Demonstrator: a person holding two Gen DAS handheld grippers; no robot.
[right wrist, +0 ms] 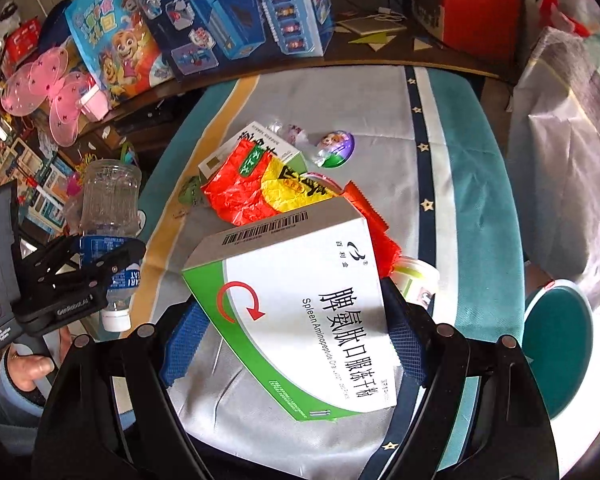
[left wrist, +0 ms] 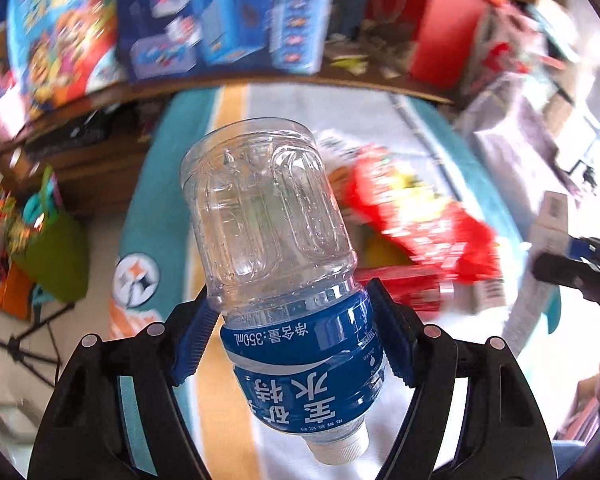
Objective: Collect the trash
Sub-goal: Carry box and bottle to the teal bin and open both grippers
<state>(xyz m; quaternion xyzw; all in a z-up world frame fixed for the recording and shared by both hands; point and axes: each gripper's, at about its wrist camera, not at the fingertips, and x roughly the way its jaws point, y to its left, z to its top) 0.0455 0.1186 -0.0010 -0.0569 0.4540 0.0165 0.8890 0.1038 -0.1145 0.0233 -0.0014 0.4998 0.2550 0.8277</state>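
A clear empty water bottle (left wrist: 268,208) with a blue label hangs cap-down in my left gripper (left wrist: 290,300), whose blue pads press on the label. The right wrist view shows that same bottle (right wrist: 110,192) and left gripper (right wrist: 96,256) raised off the table's left edge. My right gripper (right wrist: 292,320) is shut on a white and green medicine box (right wrist: 300,280), held tilted above the table. More trash lies beyond it: a crumpled red and yellow wrapper (right wrist: 260,188), a smaller white box (right wrist: 260,140), a purple capsule (right wrist: 336,148) and a small cup (right wrist: 416,276).
The table (right wrist: 340,96) wears a grey and teal cloth. Toy boxes (right wrist: 220,12) line the shelf behind it. A white bag (right wrist: 572,152) stands at the right above a teal stool (right wrist: 556,344). A person's hand (right wrist: 28,368) grips the left handle.
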